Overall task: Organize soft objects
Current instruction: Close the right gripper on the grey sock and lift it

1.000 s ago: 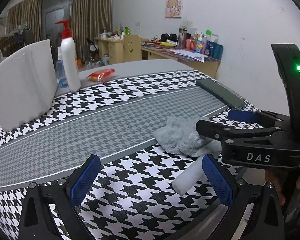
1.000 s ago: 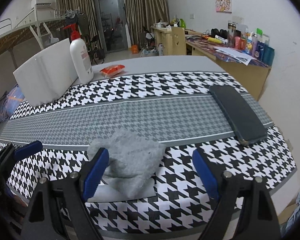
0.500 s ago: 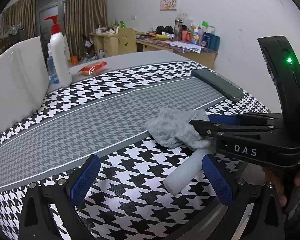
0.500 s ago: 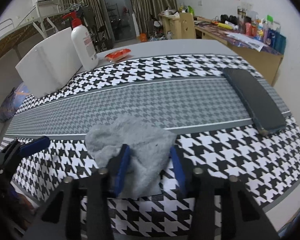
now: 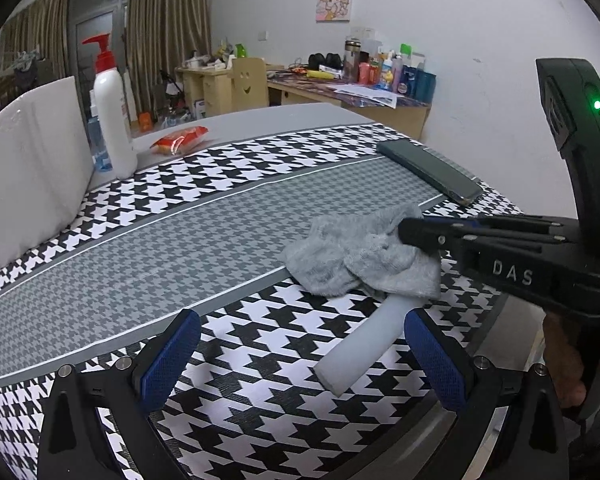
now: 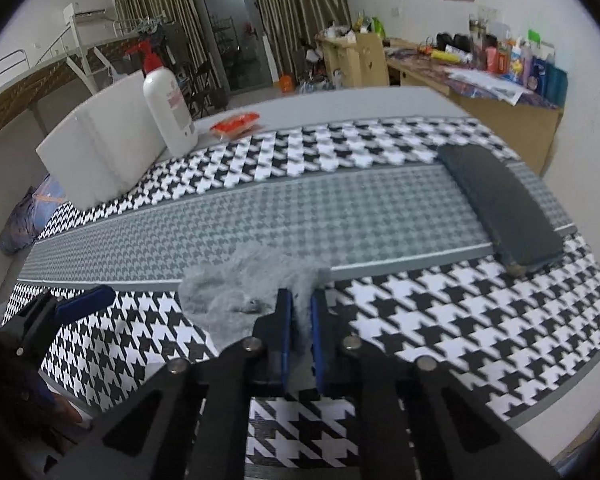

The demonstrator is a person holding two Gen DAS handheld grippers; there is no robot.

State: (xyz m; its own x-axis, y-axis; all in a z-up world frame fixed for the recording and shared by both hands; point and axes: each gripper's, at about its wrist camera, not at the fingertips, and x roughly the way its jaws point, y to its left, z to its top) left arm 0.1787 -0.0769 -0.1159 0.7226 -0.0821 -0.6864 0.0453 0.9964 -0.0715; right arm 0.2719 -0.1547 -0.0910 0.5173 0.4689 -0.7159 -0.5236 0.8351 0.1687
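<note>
A crumpled grey cloth (image 5: 360, 256) (image 6: 240, 280) lies on the houndstooth table, draped over the far end of a white foam bar (image 5: 364, 348). My right gripper (image 6: 298, 300) (image 5: 404, 232) reaches in from the right. Its jaws are closing tight on a fold at the cloth's near right edge, which is pinched between the blue pads. My left gripper (image 5: 300, 344) hovers open just short of the foam bar, nothing between its pads; the bar's near end lies by its right finger. One blue pad of it (image 6: 86, 300) shows left of the cloth.
A dark flat case (image 5: 432, 172) (image 6: 500, 208) lies at the table's right end. At the back left stand a white pump bottle (image 5: 114, 120), a white foam board (image 5: 28, 168) and an orange packet (image 5: 180, 140). A hand (image 5: 560, 360) grips the right tool.
The right jaws went from wide open around the cloth to pinched shut on its fold, bunching it. The left gripper stayed open and hardly moved.
</note>
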